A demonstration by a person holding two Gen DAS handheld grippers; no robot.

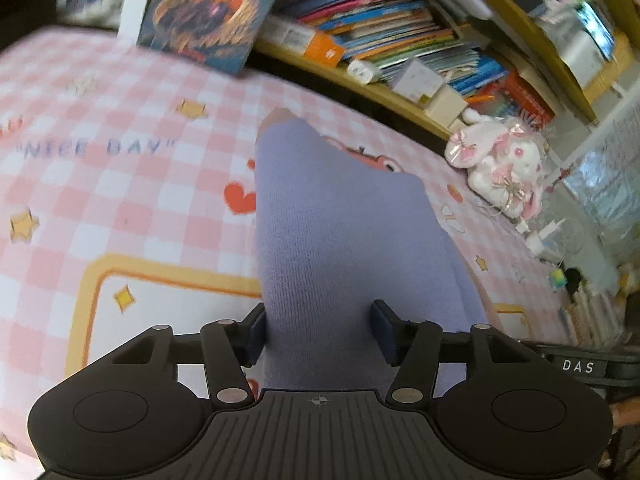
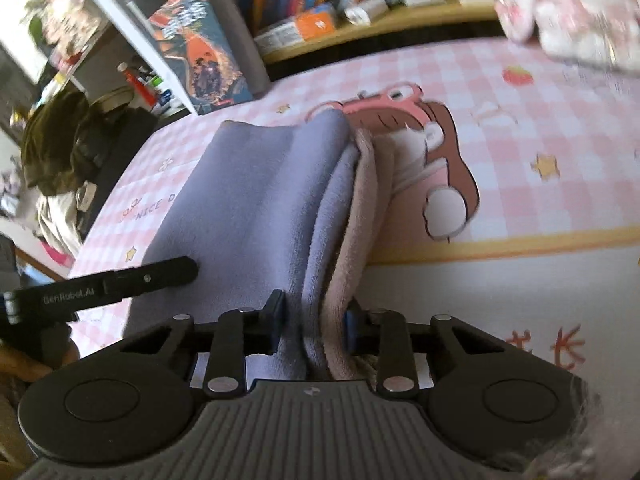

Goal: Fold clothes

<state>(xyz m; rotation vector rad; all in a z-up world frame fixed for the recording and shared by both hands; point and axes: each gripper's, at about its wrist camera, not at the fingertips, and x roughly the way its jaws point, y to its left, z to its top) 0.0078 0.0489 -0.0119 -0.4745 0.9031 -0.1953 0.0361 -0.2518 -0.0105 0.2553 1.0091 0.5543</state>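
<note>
Both tongs, left [image 1: 318,330] and right [image 2: 311,328], clamped on lavender garment [image 2: 260,184]; long axis straight ahead over bed [image 2: 540,152].

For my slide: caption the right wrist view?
Right hand-held gripper pinching folded lavender garment above pink checked blanket.

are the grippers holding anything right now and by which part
The right hand-held gripper pinches the lavender garment by its stacked edge layers. The left hand-held gripper straddles the same cloth with a gap beside one finger, so its hold cannot be told.
</note>
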